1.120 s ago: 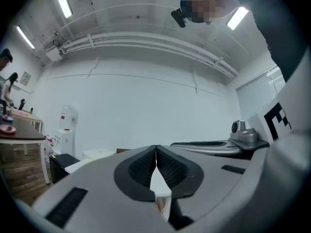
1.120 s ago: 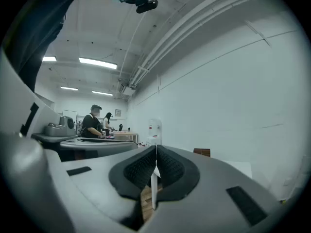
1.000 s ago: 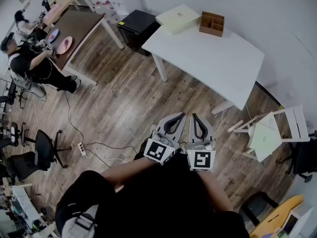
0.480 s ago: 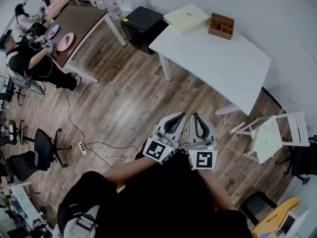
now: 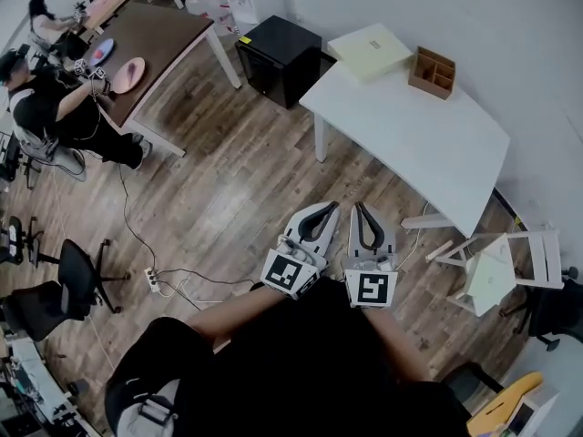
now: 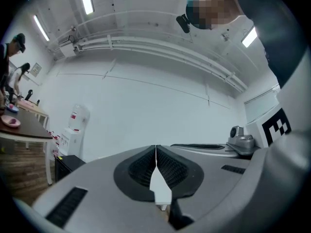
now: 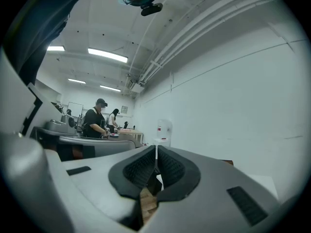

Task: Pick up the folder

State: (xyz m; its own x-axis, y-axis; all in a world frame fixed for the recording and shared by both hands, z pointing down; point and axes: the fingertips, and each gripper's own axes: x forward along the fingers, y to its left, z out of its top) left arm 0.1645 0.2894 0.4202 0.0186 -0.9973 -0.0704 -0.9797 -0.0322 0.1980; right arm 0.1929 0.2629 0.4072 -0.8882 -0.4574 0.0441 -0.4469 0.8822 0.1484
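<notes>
A pale yellow folder (image 5: 369,51) lies flat on the far corner of the white table (image 5: 428,148), next to a brown wooden organiser (image 5: 432,71). My left gripper (image 5: 328,208) and right gripper (image 5: 359,211) are held side by side over the wooden floor, well short of the table and pointing toward it. Both are shut with nothing between the jaws. In the left gripper view the left gripper (image 6: 156,148) has its pads pressed together before a white wall. In the right gripper view the right gripper (image 7: 156,149) is likewise shut and empty. Neither gripper view shows the folder.
A black cabinet (image 5: 282,53) stands left of the white table. A white folding chair (image 5: 499,258) is at the right. A brown table (image 5: 155,44) with people (image 5: 55,107) beside it is at the far left. A power strip with cables (image 5: 153,279) lies on the floor.
The white table, folder and cabinet have shifted right and lower in the head view as I move nearer. Both grippers stay shut and side by side.
</notes>
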